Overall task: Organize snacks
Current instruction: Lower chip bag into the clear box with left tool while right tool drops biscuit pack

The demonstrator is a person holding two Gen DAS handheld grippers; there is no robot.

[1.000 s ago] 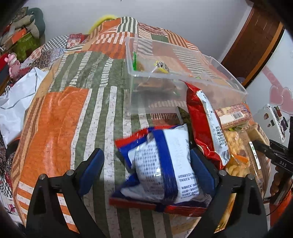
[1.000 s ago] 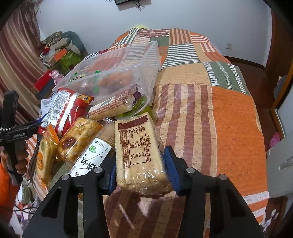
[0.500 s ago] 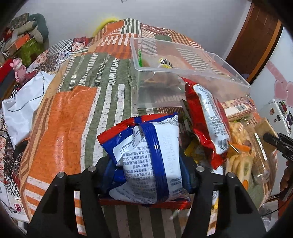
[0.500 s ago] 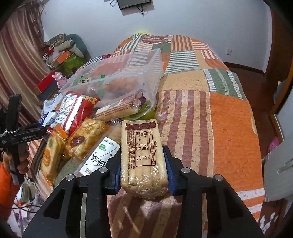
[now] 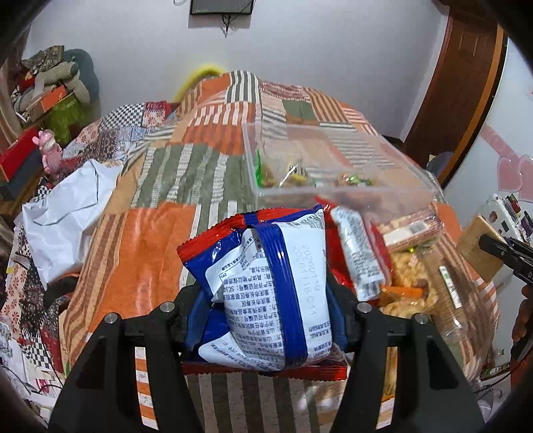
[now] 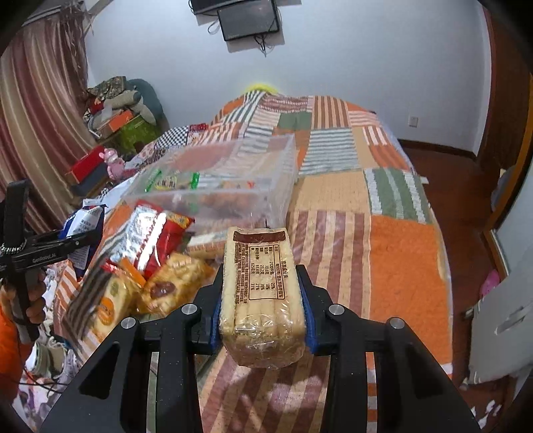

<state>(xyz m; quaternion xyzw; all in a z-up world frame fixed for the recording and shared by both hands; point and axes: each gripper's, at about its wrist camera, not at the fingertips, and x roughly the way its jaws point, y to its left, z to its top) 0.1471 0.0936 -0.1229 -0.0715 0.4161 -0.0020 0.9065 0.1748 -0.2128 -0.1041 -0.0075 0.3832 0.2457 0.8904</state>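
Nearest in my left wrist view: the left hand-held gripper (image 5: 266, 319) is clenched on a blue, white and red snack bag (image 5: 266, 293). Both pads press into the bag's sides, and the bag stands upright between the fingers, above the striped bedspread (image 5: 133, 259).

Nearest in my right wrist view: the right hand-held gripper (image 6: 261, 309) is clenched on a clear-wrapped pack of pale biscuit sticks (image 6: 261, 293), label side up. The pack sits squarely between the blue pads, raised over the brown-striped part of the bedspread (image 6: 409, 266).

Just beyond, on the bed: a heap of loose snacks. In the left view I see a red bag with a white label (image 5: 356, 249) lying just right of the held bag, then yellow-orange packets (image 5: 406, 293) further right. In the right view the same heap lies left of the held pack: a red and silver bag (image 6: 156, 236) and a packet of golden snacks (image 6: 173, 283). At that view's left edge, the left hand-held gripper (image 6: 50, 248) shows with a hand (image 6: 26, 299) on its handle.

Behind the heap: a clear plastic bin (image 5: 333, 166) rests on the bed, with a few small wrapped sweets on its floor. In the right view the bin (image 6: 226, 176) sits beyond the red and silver bag.

Farthest: a white wall with a dark screen (image 6: 250, 18) mounted high, and striped curtains (image 6: 36, 100) at left.
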